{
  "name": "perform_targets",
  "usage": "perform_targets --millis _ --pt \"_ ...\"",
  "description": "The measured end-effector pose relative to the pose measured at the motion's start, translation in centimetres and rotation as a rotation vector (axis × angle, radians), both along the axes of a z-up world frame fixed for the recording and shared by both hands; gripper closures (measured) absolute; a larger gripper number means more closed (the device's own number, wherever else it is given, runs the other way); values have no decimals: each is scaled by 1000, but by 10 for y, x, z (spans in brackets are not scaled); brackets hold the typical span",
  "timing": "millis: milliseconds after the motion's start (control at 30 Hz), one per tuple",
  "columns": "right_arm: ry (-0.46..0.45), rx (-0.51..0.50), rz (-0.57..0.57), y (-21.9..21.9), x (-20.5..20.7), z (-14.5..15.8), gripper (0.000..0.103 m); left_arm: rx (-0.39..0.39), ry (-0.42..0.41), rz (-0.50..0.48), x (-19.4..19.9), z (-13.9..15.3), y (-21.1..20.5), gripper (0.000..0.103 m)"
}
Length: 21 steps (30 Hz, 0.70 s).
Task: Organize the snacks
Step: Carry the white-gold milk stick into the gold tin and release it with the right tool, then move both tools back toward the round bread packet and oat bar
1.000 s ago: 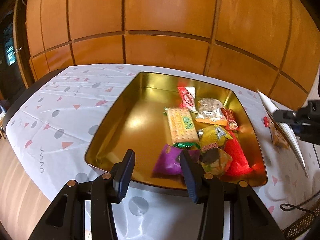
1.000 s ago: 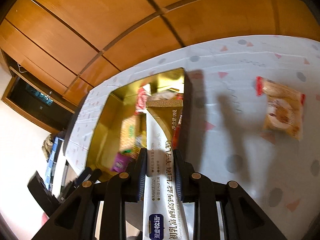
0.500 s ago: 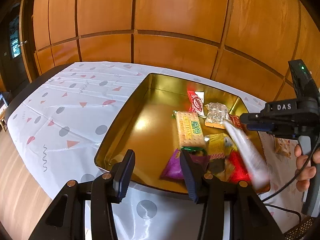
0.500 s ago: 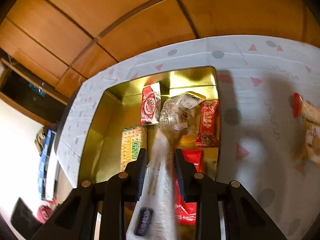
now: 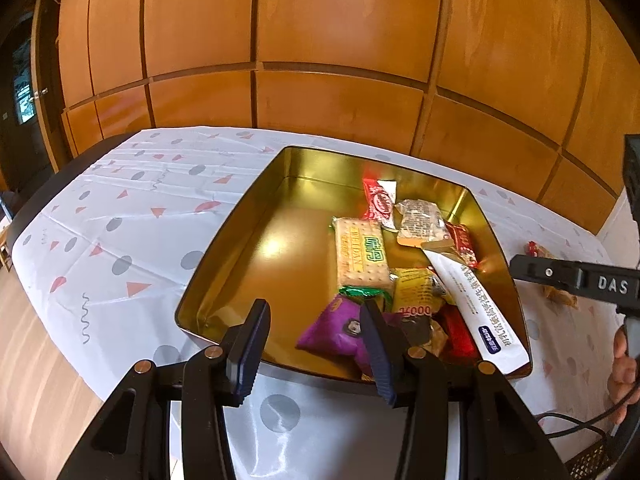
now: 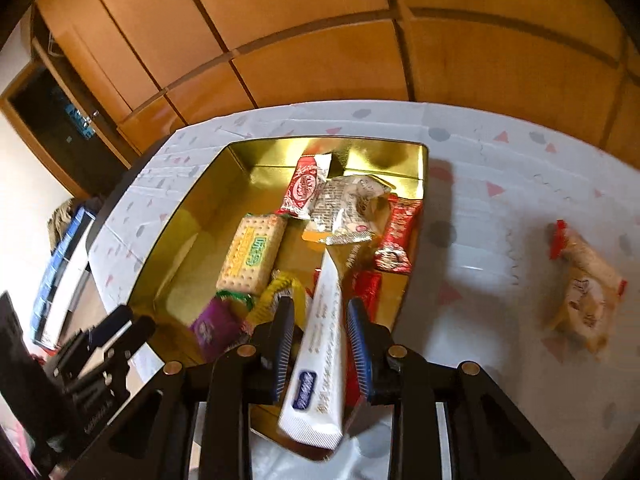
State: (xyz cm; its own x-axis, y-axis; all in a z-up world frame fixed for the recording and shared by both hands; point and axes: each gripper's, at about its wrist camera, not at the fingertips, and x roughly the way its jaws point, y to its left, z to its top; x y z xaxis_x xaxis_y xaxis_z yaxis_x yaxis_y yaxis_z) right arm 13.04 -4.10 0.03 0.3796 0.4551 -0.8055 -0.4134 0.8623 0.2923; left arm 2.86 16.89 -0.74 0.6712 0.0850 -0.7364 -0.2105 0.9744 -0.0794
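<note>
1. Releasing the long white sachet (image 6: 324, 336) into the gold tin (image 5: 256, 232) looks like the step in hand. Right gripper (image 6: 322, 344) has its jaws spread; the sachet lies between them, contact unclear.
2. Sachet position: gold-tipped end rests on the snack pile inside the tin, printed end overhangs the near rim. In the left wrist view it slants along the tin's right side (image 5: 472, 300).
3. Judgement: it could tip out over the rim. Best to nudge it further in, so its whole length lies inside, before backing away.
4. Withdraw the right gripper straight back and up, so the fingers do not drag the sachet along.
5. Left gripper (image 5: 316, 344) hangs open and empty at the tin's near edge, above the purple packet (image 5: 336, 328). It could steady the tin if it slides.
6. One snack, a tan packet with red ends (image 6: 584, 292), lies on the tablecloth (image 6: 480, 240), well apart from the tin. Likely next pick.
</note>
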Motion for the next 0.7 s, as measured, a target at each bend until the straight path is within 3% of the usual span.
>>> perform_targets --millis 433,567,700 --pt "-117 -101 5 -32 -31 10 69 4 -11 -50 -3 4 -16 56" --pt "-132 -124 -15 -50 -33 12 54 11 -15 -64 -3 5 -20 56" --pt "-137 -155 -46 -71 -31 12 45 18 -21 -72 -4 8 -23 56"
